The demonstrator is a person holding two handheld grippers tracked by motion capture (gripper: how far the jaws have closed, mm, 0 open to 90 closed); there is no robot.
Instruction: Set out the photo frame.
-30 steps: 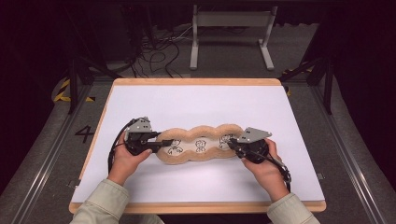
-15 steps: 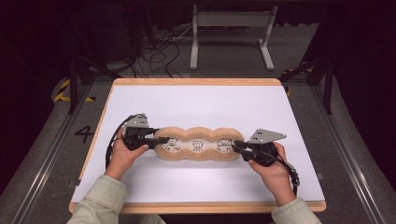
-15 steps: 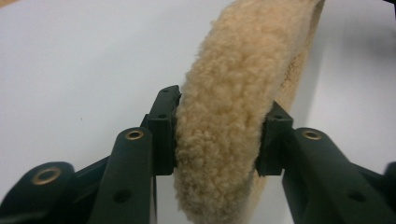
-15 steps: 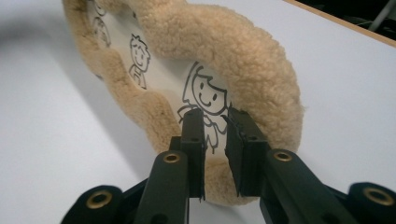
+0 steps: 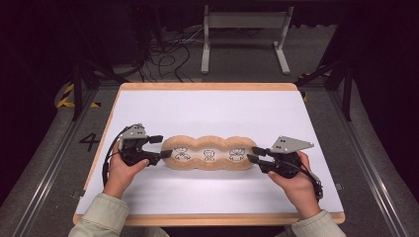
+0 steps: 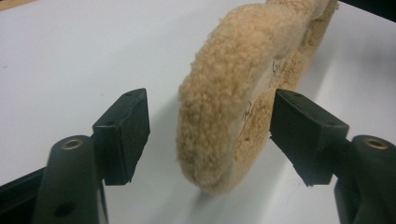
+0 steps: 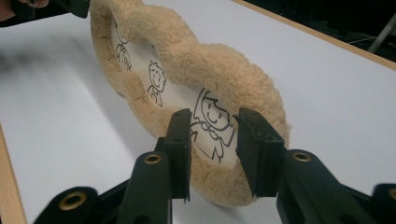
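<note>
So the fleece cushion (image 5: 209, 153) lies flat on the desk (image 5: 217, 106), stretched left to right, a bit nearer the person's edge than the far one. Left hand-held gripper (image 5: 159, 146) sits right at its left end, right hand-held gripper (image 5: 254, 154) right at its right end, each one pointing inward toward the other. In the left gripper view the cushion's end (image 6: 224, 107) sits between the two jaws with gaps either side. Behind the desk, on the floor, there's a metal stand (image 5: 244, 37), with a tangle of cables (image 5: 168, 54) to its left
</note>
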